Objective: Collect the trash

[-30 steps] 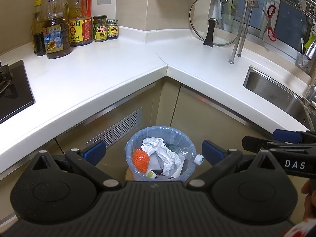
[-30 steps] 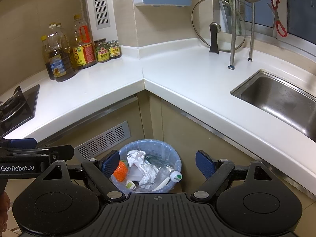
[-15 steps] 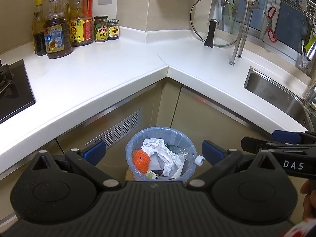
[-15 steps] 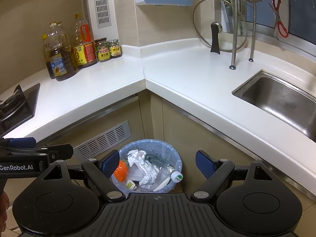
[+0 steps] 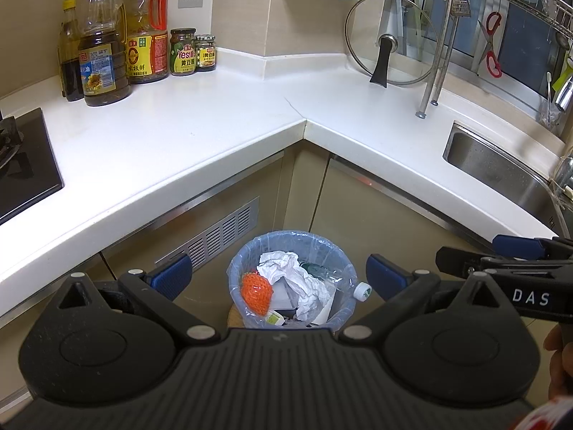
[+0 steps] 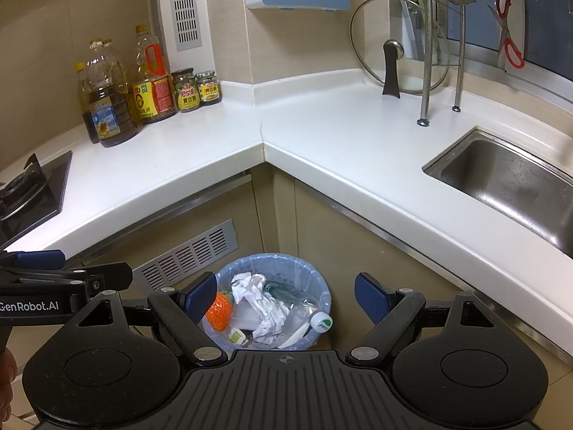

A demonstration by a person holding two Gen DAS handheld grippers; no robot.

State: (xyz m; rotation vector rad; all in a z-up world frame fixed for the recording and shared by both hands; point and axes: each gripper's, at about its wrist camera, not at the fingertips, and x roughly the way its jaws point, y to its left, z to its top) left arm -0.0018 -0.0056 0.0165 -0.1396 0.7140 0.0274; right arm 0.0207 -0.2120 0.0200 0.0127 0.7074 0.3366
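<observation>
Left gripper wide open, nothing between its blue pads, aimed down at trash bin on the floor in the cabinet corner. Bin has a clear bag liner, holds crumpled paper, orange mesh ball, a plastic bottle with white cap at the rim. Right gripper seen side-on at right edge.

Right wrist view: right gripper also wide open and empty, above the same bin. White countertop bare in the middle; oil bottles at back left, sink right.
</observation>
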